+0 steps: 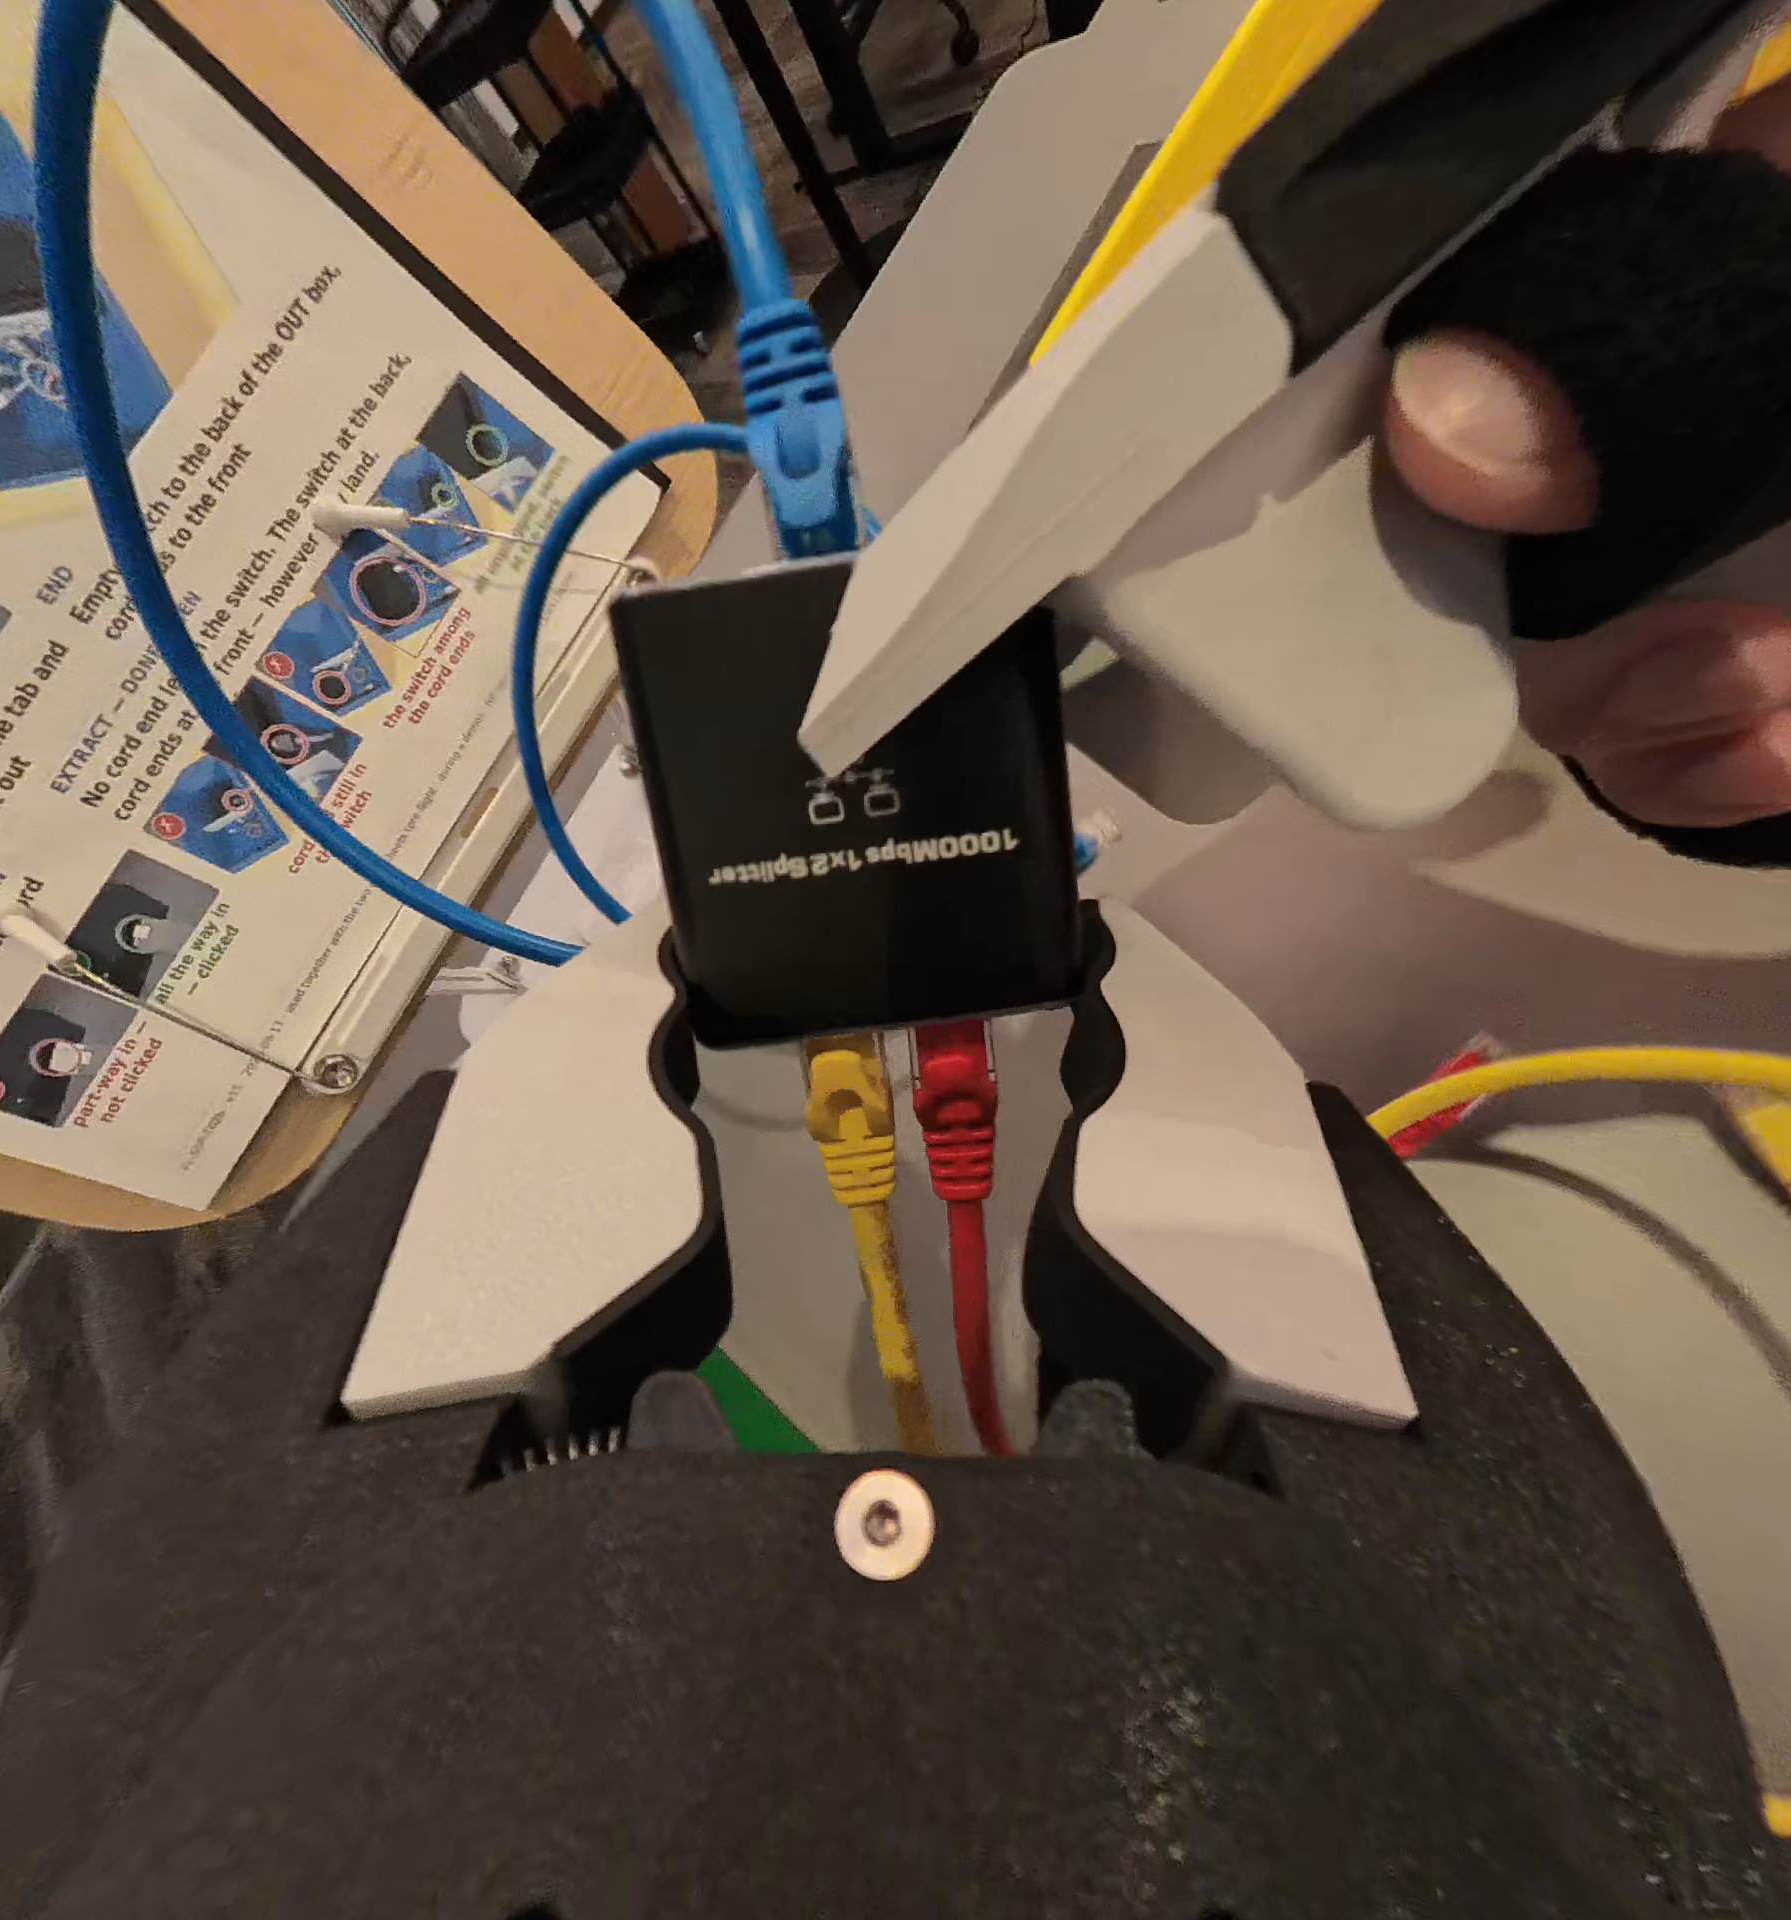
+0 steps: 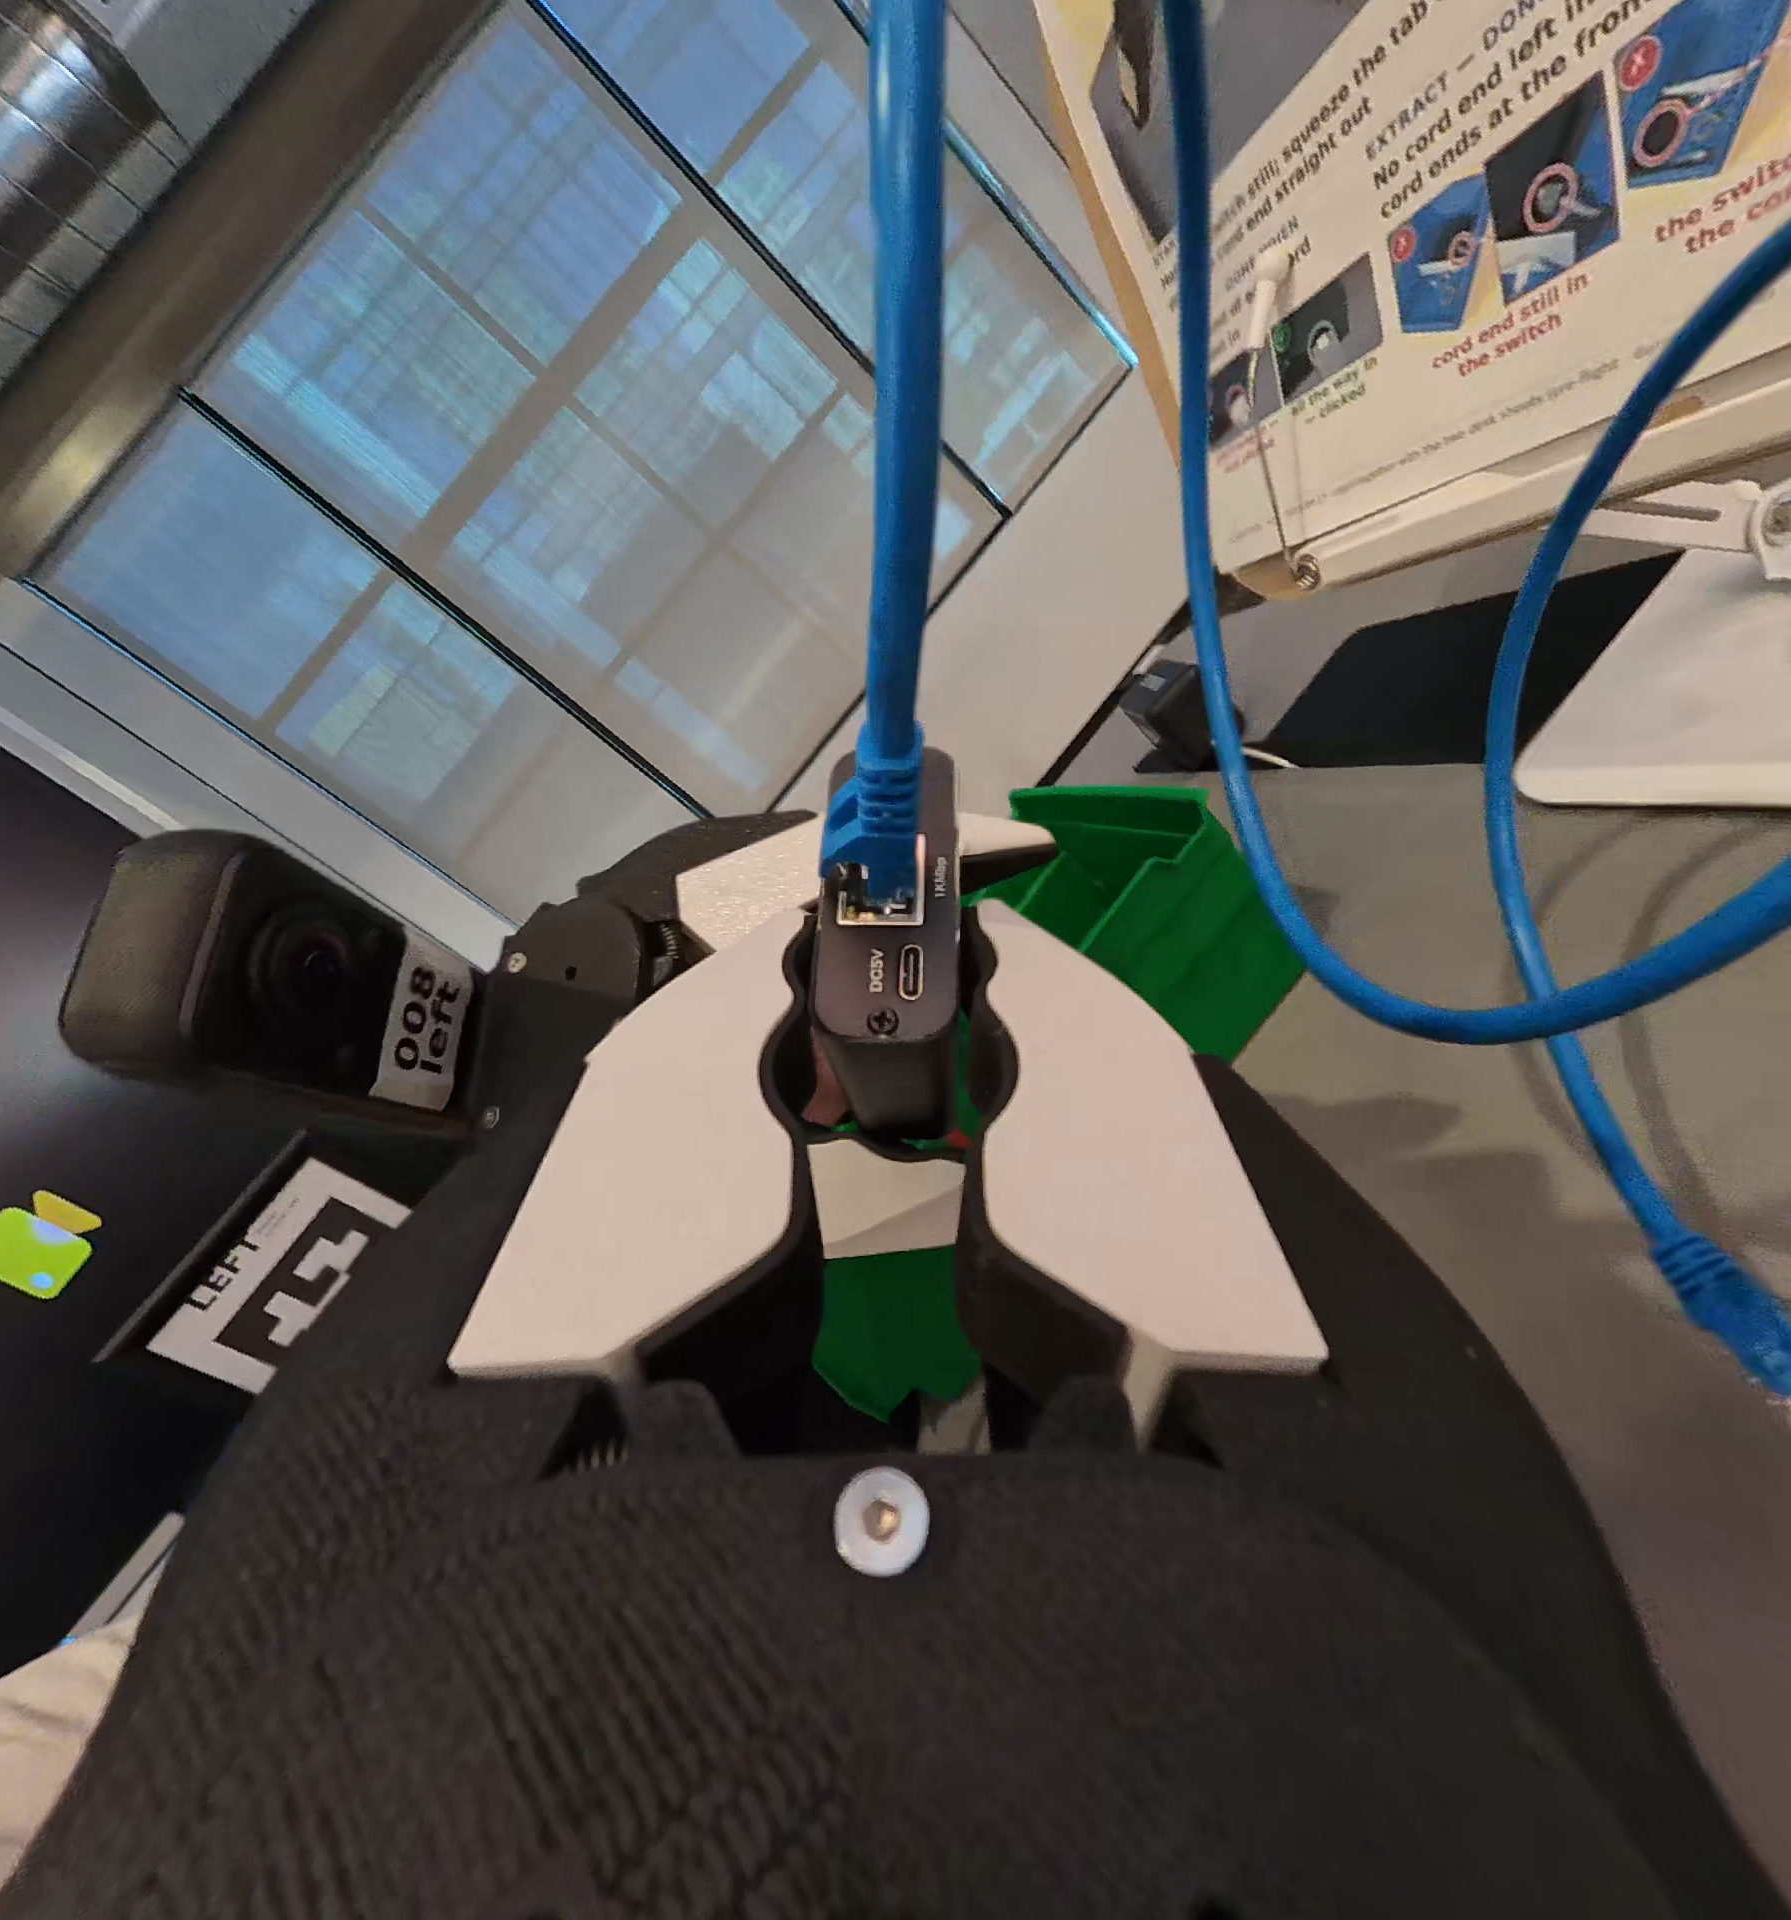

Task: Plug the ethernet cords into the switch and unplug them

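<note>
Left wrist view, both tongs (image 1: 886,977) (image 2: 886,1029) clamping black switch (image 1: 849,810).

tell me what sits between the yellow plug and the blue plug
The black switch, in the left wrist view: yellow plug enters its near end, blue plug its far end.

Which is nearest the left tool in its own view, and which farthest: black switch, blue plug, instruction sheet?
1. Black switch: between the left tool's fingertips.
2. Blue plug: at the switch's far end.
3. Instruction sheet: off to the left, beyond.
</note>
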